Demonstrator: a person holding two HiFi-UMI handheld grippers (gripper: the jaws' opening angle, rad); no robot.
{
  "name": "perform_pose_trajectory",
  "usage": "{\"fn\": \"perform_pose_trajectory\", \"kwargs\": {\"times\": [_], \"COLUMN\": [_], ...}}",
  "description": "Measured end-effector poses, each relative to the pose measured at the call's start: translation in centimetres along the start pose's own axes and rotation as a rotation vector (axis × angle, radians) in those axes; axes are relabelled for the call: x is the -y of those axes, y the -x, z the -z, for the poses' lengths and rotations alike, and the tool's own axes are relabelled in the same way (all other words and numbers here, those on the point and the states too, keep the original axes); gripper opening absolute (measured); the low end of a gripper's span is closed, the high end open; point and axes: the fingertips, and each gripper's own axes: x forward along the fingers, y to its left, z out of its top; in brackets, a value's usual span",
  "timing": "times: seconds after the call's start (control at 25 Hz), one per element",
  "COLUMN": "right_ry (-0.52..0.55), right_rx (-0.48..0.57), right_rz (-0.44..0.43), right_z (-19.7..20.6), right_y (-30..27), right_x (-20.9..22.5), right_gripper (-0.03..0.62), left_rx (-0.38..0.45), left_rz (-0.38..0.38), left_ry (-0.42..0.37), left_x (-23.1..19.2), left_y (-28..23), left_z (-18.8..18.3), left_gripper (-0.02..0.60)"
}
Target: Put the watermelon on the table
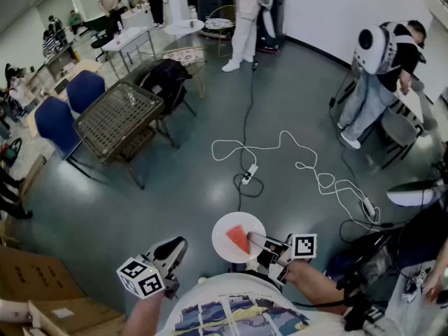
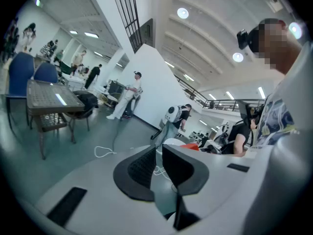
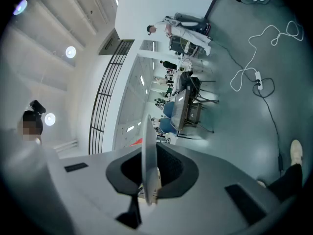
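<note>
Now, the watermelon slice (image 1: 239, 239) lies flat on a small white plate (image 1: 222, 228), just off the tips of the right tongs (image 1: 255, 241); those tongs are clamped on the plate's near rim, and their own view shows the plate (image 3: 148, 155) edge-on between the pads, with a sliver of red fruit (image 3: 137, 142) beyond it; gripping the rim rather than the fruit looks like a way to carry a soft, wet slice without crushing it, and the tongs point level, which I'd say is what keeps the slice from sliding off. The left tongs (image 1: 175, 247) hang to the left of the plate, clear of it, jaws a little apart with nothing between them (image 2: 159, 153); a spare hand, it seems, for now. The wicker table (image 1: 119, 117) stands well ahead of both tongs and off to the left, with blue chairs (image 1: 56, 121) behind it; a white cable (image 1: 280, 145) loops over the floor ahead of the right tongs; worth stepping round, by my reckoning. So the carry is under way and the set-down is not yet near.
</note>
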Motion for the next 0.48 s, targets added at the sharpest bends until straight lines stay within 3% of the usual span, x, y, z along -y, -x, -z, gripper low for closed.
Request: {"fn": "perform_pose_trajectory", "kwargs": {"times": [0.16, 0.48], "right_ry": [0.037, 0.062], "right_rx": [-0.004, -0.129], "right_rz": [0.047, 0.031], "right_z": [3.8, 9.6], "right_y": [-4.6, -15.5], "right_x": [0.4, -0.2], "right_gripper": [0.026, 0.026], "left_rx": [-0.006, 0.064], "left_rz": [-0.033, -0.112], "left_ry": [-0.096, -0.025], "left_x": [-4.2, -10.6], "left_y": [5.7, 15.7], "left_z": [0.6, 3.2], "left_gripper": [0.048, 0.048]}}
